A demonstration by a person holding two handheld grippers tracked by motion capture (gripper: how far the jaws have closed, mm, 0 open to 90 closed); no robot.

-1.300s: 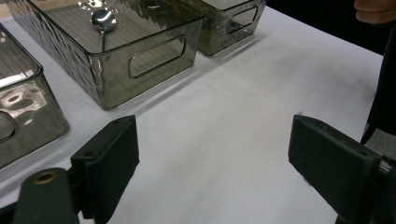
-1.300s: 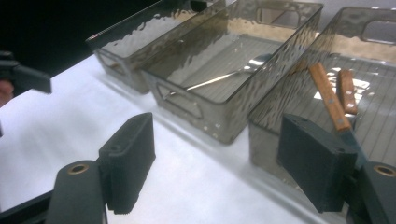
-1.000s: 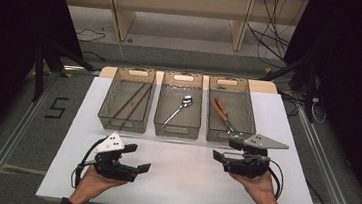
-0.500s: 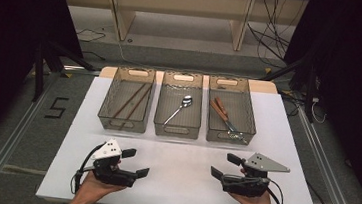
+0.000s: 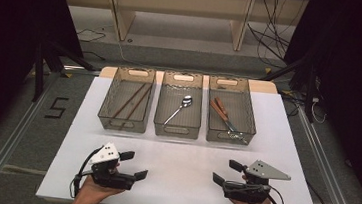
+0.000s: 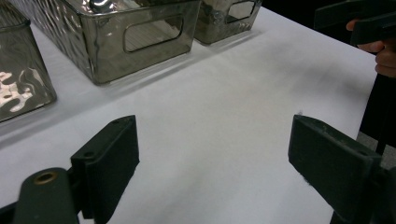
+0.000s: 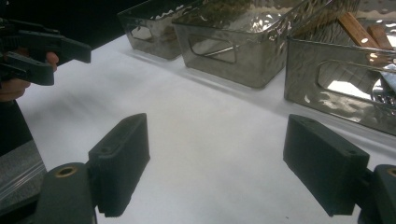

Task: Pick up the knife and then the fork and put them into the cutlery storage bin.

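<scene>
Three smoky see-through bins stand in a row across the white table (image 5: 183, 157). Two brown chopsticks (image 5: 131, 100) lie in the left bin (image 5: 124, 125). The middle bin (image 5: 176, 130) contains a metal spoon (image 5: 181, 107), and the right bin (image 5: 230, 137) has wooden-handled utensils (image 5: 220, 111). My left gripper (image 5: 135, 164) (image 6: 212, 154) is open near the front left edge, over bare table. At the front right, my right gripper (image 5: 224, 171) (image 7: 215, 163) is also open with nothing between its jaws. Each points inward toward the other.
Wooden shelving legs (image 5: 239, 22) and cables (image 5: 271, 35) stand on the floor beyond the table. A "5" mark (image 5: 55, 107) is on the floor at left. The right gripper view shows the other gripper (image 7: 37, 51) off to its left.
Both grippers have drawn back toward the near edge of the table, the right one farther. Both stay open.
</scene>
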